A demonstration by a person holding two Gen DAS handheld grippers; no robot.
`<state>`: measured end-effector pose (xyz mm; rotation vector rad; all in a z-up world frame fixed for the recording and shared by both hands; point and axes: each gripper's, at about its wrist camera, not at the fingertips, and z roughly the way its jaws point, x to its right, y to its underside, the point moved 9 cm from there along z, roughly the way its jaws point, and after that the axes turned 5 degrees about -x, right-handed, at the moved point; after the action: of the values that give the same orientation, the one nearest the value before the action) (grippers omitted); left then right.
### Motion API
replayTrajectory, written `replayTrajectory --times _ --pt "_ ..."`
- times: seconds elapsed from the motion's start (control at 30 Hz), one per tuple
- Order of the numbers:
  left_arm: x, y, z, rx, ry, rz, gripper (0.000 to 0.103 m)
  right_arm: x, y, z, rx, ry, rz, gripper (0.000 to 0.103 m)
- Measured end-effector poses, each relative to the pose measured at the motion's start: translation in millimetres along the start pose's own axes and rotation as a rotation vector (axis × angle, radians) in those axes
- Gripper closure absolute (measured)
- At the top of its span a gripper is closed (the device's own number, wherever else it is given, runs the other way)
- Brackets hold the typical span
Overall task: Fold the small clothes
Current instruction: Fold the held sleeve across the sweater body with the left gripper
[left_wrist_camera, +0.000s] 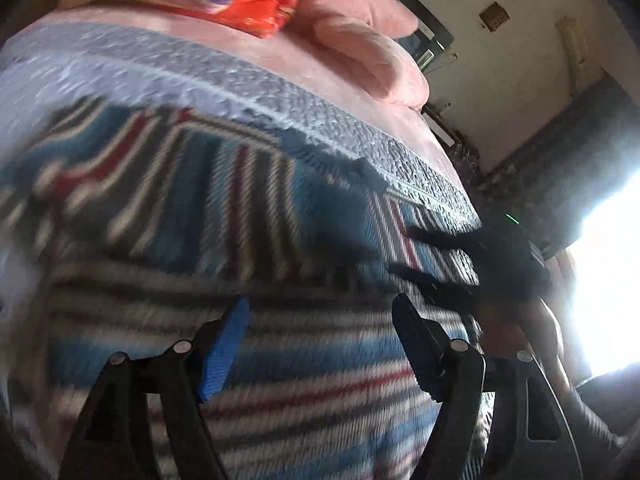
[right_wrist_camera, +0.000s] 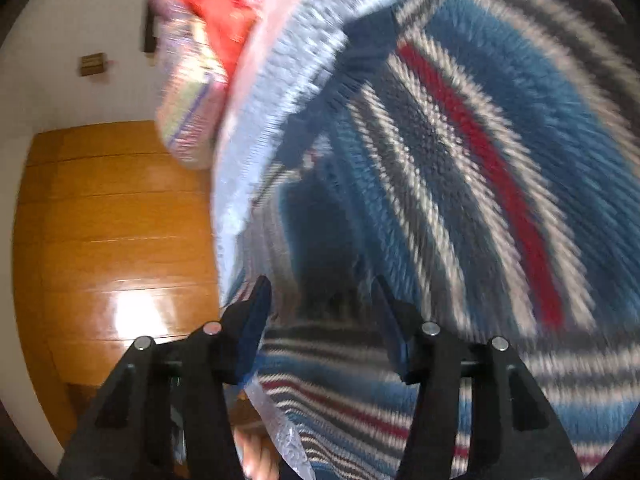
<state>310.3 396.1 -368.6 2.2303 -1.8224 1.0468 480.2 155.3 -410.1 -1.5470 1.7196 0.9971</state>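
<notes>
A striped knit sweater [left_wrist_camera: 248, 216] in blue, white, red and dark bands lies spread on a grey textured bed cover [left_wrist_camera: 168, 68]. My left gripper [left_wrist_camera: 322, 320] stands open just above its lower part, with nothing between the fingers. In the left wrist view, my right gripper [left_wrist_camera: 428, 258] shows as a dark shape at the sweater's right edge, fingers apart. The right wrist view has the right gripper [right_wrist_camera: 320, 294] open over a fold of the sweater [right_wrist_camera: 460, 152] near the bed's edge. Both views are blurred.
Pink bedding [left_wrist_camera: 360, 40] and a red and multicoloured quilt [left_wrist_camera: 256, 4] lie beyond the grey cover. The bed's edge [right_wrist_camera: 240, 168] drops to a shiny wooden floor [right_wrist_camera: 120, 240]. A white wall [left_wrist_camera: 500, 72] and a bright window [left_wrist_camera: 608, 280] are on the right.
</notes>
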Motion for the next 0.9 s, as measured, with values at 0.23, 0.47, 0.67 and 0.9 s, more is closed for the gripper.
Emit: replayTrajectory --times 0.23,0.47,0.67,0.9 --pt "-27.2 44.7 -36.7 0.036 0.043 -0.115 0.027 -12.3 -9.2 28.6 -0.027 0.036 0.004 0.068" --pt "-45.8 37.3 -62.5 0.08 0.052 -0.171 0.027 -52.5 -24.2 9.0 0.018 0.118 -0.127 0.096" --pt "-45.8 13.3 -83.4 0.105 0.069 -0.147 0.028 -109.0 -40.3 -50.0 0.095 0.206 -0.274 0.097" --pt "-39.1 -33.0 -95.1 0.144 0.096 -0.102 0.028 -122.9 -53.8 -111.3 0.139 0.319 -0.359 0.097"
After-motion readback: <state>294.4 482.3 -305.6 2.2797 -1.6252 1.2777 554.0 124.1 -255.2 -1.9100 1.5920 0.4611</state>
